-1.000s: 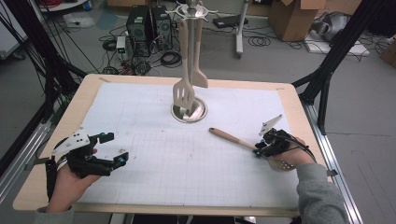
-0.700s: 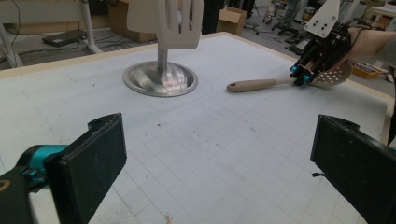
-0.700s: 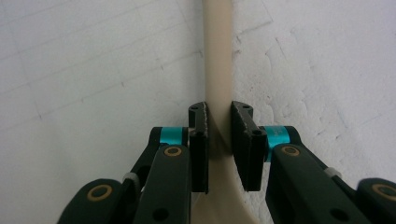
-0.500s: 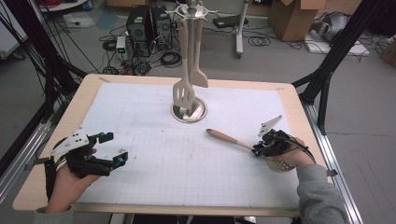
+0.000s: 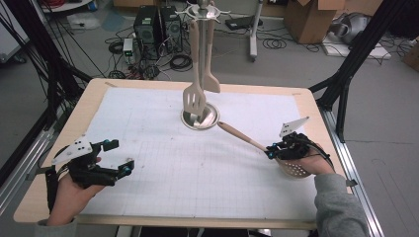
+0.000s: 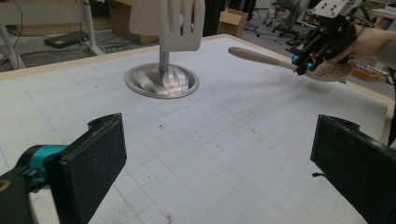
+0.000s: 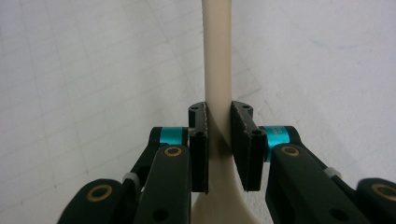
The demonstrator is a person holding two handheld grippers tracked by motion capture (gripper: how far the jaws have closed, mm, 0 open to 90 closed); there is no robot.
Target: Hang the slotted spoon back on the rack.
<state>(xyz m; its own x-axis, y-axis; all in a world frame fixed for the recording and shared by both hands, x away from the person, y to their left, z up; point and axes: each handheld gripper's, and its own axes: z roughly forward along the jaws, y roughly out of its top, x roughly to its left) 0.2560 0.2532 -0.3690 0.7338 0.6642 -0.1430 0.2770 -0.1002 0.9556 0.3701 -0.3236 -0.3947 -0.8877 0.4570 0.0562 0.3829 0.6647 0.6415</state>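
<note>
A wooden perforated spoon is held at the right of the table, its handle pointing toward the stand and its holed head under the person's hand. My right gripper is shut on the handle where it meets the head; its jaws have just been closing on it. In the right gripper view both pads press the handle. My left gripper rests at the front left, open and holding nothing. The left gripper view shows its wide-apart jaws, and the right gripper with the spoon farther off.
A utensil stand with a round metal base stands at the table's far middle, with a slotted wooden spatula and another wooden utensil hanging from it. White gridded paper covers the tabletop. Cables and boxes lie on the floor beyond.
The spoon's free handle end has swung away from the person, toward the stand's base, and lifted off the paper. The right hand shifted slightly. The left gripper has not moved.
</note>
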